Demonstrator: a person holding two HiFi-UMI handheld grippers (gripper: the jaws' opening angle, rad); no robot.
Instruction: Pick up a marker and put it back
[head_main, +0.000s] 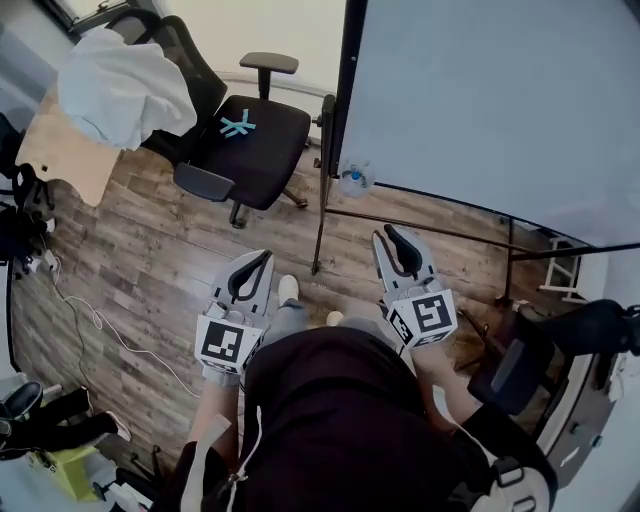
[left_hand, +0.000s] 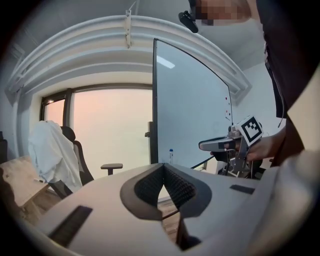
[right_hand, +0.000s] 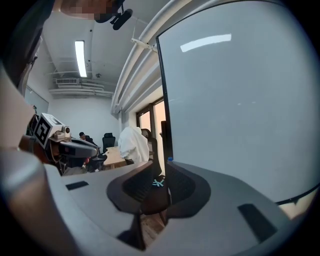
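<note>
I cannot make out a marker in any view. The whiteboard (head_main: 480, 100) stands just ahead of me on its black frame; it also shows in the left gripper view (left_hand: 190, 115) and the right gripper view (right_hand: 240, 110). A small blue-capped bottle (head_main: 355, 178) sits at the board's lower left corner. My left gripper (head_main: 266, 255) (left_hand: 162, 166) is held low in front of my body, jaws meeting at the tips, empty. My right gripper (head_main: 387, 232) (right_hand: 160, 167) points toward the board's left edge, a narrow gap between its jaws, nothing in it.
A black office chair (head_main: 250, 140) with a blue tape mark (head_main: 238, 126) stands left of the board. A second chair draped in white cloth (head_main: 120, 85) is beside a wooden table (head_main: 60, 150). Cables (head_main: 90, 320) trail over the wood floor; another dark chair (head_main: 520, 370) is at my right.
</note>
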